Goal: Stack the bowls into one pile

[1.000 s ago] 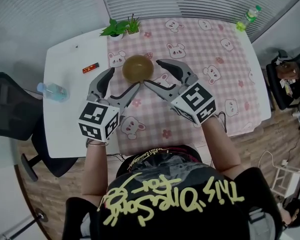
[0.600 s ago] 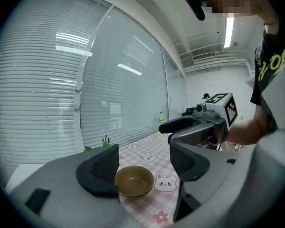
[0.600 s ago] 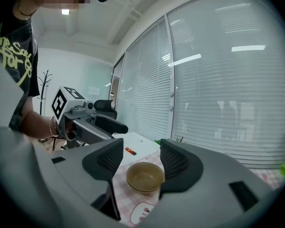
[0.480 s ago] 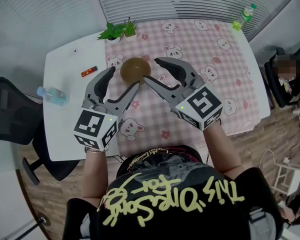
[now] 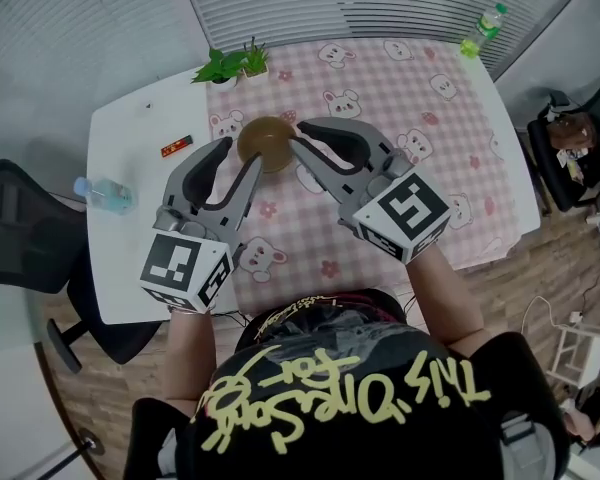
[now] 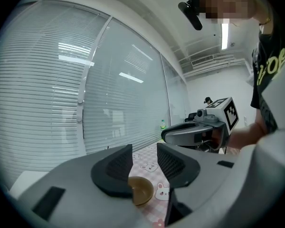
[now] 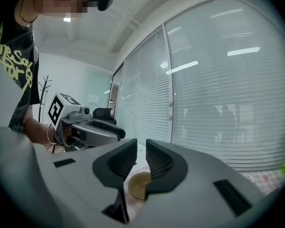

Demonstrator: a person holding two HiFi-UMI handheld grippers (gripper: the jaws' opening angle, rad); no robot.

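Brown bowl (image 5: 267, 143), possibly a nested pile, sits on the bench (image 5: 130, 148) near the potted plant (image 5: 235, 63); left tongs (image 5: 238, 158) and right tongs (image 5: 298, 138), farther from the plant, have just been closing yet pinch nothing, pads apart; bowl likely light, stiff, slick, so take the rim.

Glossy brown bowl (image 5: 267, 140) on matt checked cloth (image 5: 450, 138); smooth white table (image 5: 130, 198).

Office, glass partitions with blinds (image 5: 310, 3), black swivel chair (image 5: 20, 228), white desk (image 5: 130, 203)
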